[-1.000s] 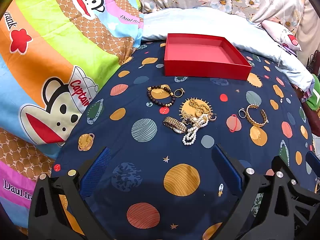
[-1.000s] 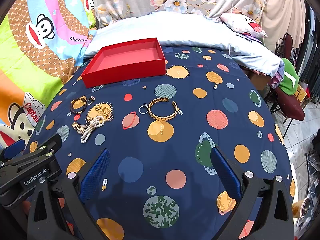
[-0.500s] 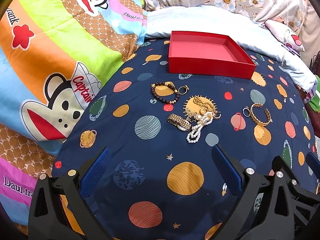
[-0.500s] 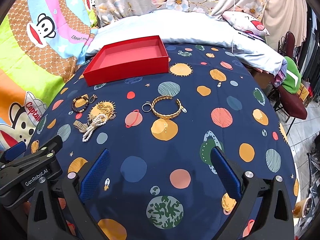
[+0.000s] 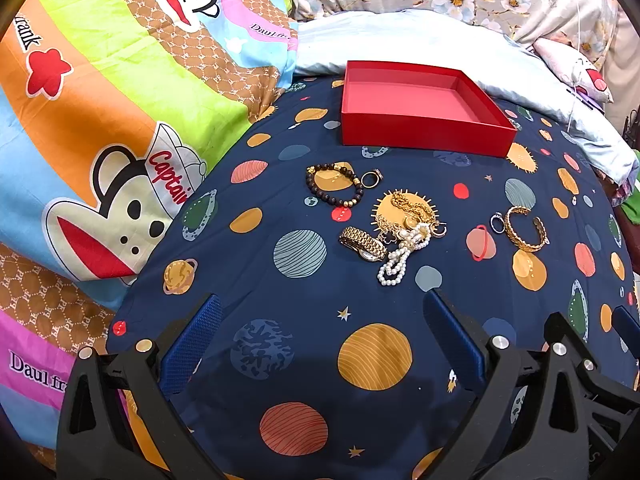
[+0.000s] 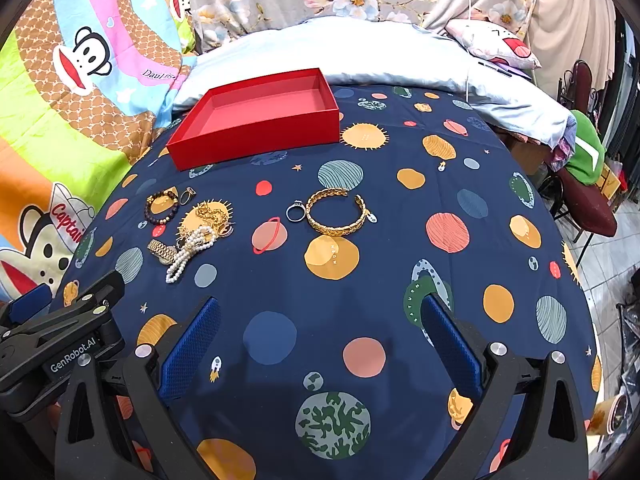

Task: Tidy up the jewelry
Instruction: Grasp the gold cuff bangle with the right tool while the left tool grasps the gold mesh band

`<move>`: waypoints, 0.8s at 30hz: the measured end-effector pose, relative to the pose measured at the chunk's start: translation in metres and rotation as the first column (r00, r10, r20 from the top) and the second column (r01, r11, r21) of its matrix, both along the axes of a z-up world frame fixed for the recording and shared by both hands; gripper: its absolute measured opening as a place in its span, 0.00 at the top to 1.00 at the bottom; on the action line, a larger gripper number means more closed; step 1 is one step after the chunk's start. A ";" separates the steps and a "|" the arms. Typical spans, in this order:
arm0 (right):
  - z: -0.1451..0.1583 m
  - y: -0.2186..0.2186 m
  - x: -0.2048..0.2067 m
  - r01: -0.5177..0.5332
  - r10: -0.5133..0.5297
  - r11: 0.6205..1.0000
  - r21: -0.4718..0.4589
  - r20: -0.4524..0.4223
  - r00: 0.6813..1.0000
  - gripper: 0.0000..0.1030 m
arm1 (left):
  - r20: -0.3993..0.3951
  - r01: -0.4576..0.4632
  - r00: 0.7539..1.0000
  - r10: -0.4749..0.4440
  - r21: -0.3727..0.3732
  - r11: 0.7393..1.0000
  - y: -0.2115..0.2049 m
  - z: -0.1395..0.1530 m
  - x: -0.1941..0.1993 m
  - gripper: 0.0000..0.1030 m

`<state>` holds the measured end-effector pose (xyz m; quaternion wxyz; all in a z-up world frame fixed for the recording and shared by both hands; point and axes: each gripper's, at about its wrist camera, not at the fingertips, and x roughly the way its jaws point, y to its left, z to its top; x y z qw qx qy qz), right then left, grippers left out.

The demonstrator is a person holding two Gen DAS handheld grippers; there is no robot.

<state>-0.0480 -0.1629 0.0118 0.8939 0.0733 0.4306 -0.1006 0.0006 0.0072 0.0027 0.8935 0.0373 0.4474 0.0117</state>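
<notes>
Left wrist view: left gripper (image 5: 320, 334) wide open, empty, hovering low over the planet-print bedsheet (image 5: 280, 360). Ahead, a red tray (image 5: 424, 136) sits empty at the far end. Nearer: beaded bracelet (image 5: 334, 184) with a gold ring (image 5: 371, 178) just beside it, a gold watch (image 5: 362, 243) touching a tangle of gold chain (image 5: 408, 210) and pearl strand (image 5: 398, 260). Right wrist view: right gripper (image 6: 320, 334) also spread wide, nothing held. Gold cuff bangle (image 6: 338, 216) lies mid-sheet, silver ring (image 6: 295, 212) just beside it on the left, both well apart from the pile. Left gripper's body shows at lower left.
</notes>
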 end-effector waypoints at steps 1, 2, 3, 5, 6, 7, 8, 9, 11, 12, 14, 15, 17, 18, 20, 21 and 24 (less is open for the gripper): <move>0.000 0.000 0.000 0.000 0.000 1.000 -0.002 -0.001 1.000 0.05 | 0.000 0.000 1.000 0.000 0.000 1.000 0.000 0.000 0.000 0.05; 0.000 0.000 0.000 0.000 0.000 1.000 -0.002 -0.001 1.000 0.05 | -0.001 -0.001 1.000 0.001 0.000 1.000 0.000 0.000 0.000 0.05; 0.000 0.000 0.000 -0.001 0.001 1.000 -0.002 -0.001 1.000 0.05 | -0.001 -0.001 1.000 0.001 0.001 1.000 0.001 0.000 0.000 0.05; 0.000 0.000 0.000 0.000 0.000 1.000 -0.001 0.000 1.000 0.05 | -0.003 -0.001 1.000 0.001 0.001 1.000 0.001 0.000 0.001 0.05; 0.001 -0.001 0.000 0.000 0.000 1.000 -0.002 -0.001 1.000 0.05 | -0.003 -0.001 1.000 0.001 0.002 1.000 0.001 0.000 0.001 0.05; 0.001 -0.001 0.000 0.000 0.000 1.000 -0.002 -0.002 1.000 0.05 | -0.003 -0.002 1.000 0.002 0.002 1.000 0.001 0.000 0.001 0.05; 0.001 -0.001 0.000 0.000 0.000 1.000 -0.001 -0.002 1.000 0.05 | -0.003 -0.002 1.000 0.002 0.001 1.000 0.001 -0.001 0.001 0.05; 0.000 0.000 0.000 0.000 0.000 1.000 -0.001 -0.002 1.000 0.05 | -0.004 -0.001 1.000 0.001 0.001 1.000 0.001 -0.001 0.001 0.05; 0.000 0.000 0.000 0.000 0.000 1.000 0.000 -0.002 1.000 0.05 | -0.005 -0.001 1.000 0.001 0.000 1.000 0.002 -0.001 0.001 0.05; 0.000 0.000 0.000 0.000 0.000 1.000 -0.001 -0.002 1.000 0.05 | -0.005 -0.001 1.000 0.001 0.000 1.000 0.003 -0.002 0.002 0.05; 0.000 0.000 0.000 -0.002 0.002 1.000 0.000 -0.003 1.000 0.05 | -0.007 -0.001 1.000 0.001 -0.002 1.000 0.003 -0.002 0.002 0.05; 0.000 0.000 0.000 -0.003 0.003 1.000 0.000 -0.003 1.000 0.05 | -0.009 -0.001 1.000 0.001 -0.002 1.000 0.003 -0.003 0.002 0.05; -0.003 0.001 0.001 -0.007 0.007 1.000 -0.001 -0.005 1.000 0.05 | -0.013 0.000 1.000 0.000 -0.001 1.000 0.003 -0.005 0.003 0.05; -0.004 0.001 0.003 -0.011 0.011 1.000 -0.002 -0.007 1.000 0.05 | -0.018 -0.001 1.000 0.001 -0.003 1.000 0.004 -0.006 0.004 0.05; -0.008 -0.001 0.006 -0.015 0.015 1.000 0.002 -0.008 1.000 0.05 | -0.025 -0.010 1.000 0.010 -0.004 1.000 0.005 -0.008 0.005 0.05; -0.010 -0.003 0.008 -0.017 0.017 1.000 0.004 -0.006 1.000 0.05 | -0.028 -0.017 0.999 0.017 -0.004 1.000 0.007 -0.009 0.006 0.05; -0.016 -0.010 0.020 -0.020 0.021 1.000 0.011 -0.010 1.000 0.05 | -0.034 -0.044 0.998 0.044 -0.002 0.999 0.014 -0.012 0.010 0.05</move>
